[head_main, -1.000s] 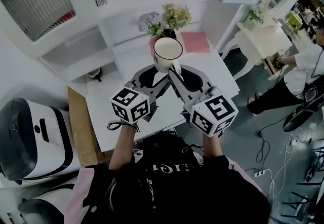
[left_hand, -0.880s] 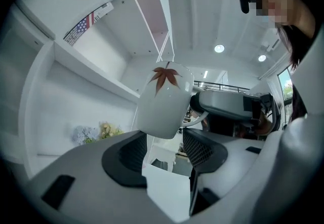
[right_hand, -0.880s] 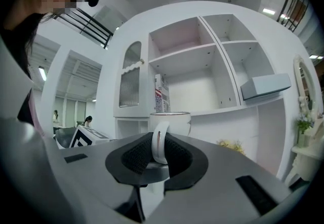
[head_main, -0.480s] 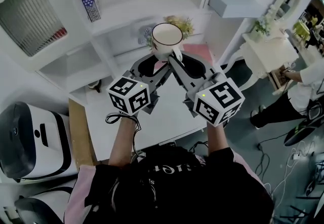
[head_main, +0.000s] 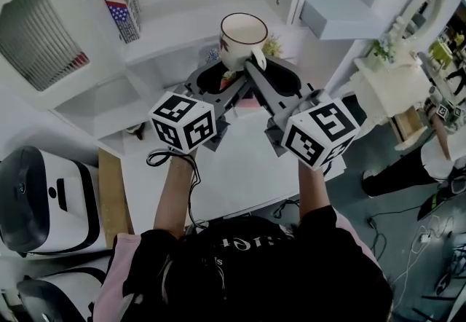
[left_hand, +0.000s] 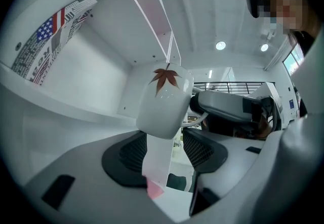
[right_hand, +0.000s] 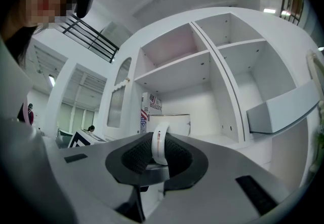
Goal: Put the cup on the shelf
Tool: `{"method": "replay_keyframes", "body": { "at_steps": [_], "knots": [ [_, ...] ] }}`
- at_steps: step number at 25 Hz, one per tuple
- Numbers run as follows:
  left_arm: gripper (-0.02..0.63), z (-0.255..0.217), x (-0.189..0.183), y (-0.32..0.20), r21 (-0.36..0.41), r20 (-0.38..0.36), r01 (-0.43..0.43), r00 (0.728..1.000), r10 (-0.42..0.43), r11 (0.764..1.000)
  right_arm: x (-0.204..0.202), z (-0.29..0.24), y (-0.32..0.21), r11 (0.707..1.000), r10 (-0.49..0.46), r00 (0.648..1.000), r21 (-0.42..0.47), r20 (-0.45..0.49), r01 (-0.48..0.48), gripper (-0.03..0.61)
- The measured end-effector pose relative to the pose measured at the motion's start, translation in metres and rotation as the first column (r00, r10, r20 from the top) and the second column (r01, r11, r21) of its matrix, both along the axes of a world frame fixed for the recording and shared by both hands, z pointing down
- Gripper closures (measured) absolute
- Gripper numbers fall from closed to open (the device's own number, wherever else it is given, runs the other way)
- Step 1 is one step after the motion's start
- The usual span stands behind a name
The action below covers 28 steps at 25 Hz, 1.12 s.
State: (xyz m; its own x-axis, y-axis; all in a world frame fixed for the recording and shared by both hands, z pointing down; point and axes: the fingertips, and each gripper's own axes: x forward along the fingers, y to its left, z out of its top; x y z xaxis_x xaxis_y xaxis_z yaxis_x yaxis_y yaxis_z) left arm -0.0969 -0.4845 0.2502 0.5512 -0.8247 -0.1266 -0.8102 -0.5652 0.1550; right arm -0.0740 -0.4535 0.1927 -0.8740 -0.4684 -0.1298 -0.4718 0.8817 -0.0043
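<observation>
Up by the shelf [head_main: 182, 11], cup [head_main: 240, 40] handle between right gripper [head_main: 255, 63] fingers [right_hand: 178, 158].

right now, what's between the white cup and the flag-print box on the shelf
Nothing stands there: the left gripper view shows only bare shelf between the white ceramic cup with the red leaf and the flag-print box.

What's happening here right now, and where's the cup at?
A person is working two grippers. The right hand-held gripper is shut on the handle of the white maple-leaf cup and holds it in the air in front of the white shelf unit. The left hand-held gripper sits close by the cup's base with its jaws apart, gripping nothing. The cup is not yet on a shelf.
</observation>
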Motion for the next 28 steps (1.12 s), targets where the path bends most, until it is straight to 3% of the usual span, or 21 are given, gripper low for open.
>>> {"method": "replay_keyframes", "body": {
  "at_steps": [15, 20, 28],
  "knots": [
    [0.379, -0.004, -0.015, -0.043, -0.053, -0.007, 0.042, 0.999, -0.042, 0.998, -0.015, -0.006, -0.046, 1.0, 0.013, 0.999, -0.018, 0.053, -0.012, 0.494],
    [0.379, -0.01, -0.019, -0.047, -0.038, -0.026, 0.03, 0.999, -0.031, 0.999, -0.021, -0.009, -0.051, 1.0, 0.009, 0.998, 0.005, 0.059, -0.01, 0.494],
    [0.379, -0.008, -0.024, -0.056, -0.037, -0.039, 0.03, 0.999, -0.031, 0.999, -0.034, -0.011, -0.061, 0.998, 0.037, 0.999, 0.049, 0.0, -0.037, 0.494]
  ]
}}
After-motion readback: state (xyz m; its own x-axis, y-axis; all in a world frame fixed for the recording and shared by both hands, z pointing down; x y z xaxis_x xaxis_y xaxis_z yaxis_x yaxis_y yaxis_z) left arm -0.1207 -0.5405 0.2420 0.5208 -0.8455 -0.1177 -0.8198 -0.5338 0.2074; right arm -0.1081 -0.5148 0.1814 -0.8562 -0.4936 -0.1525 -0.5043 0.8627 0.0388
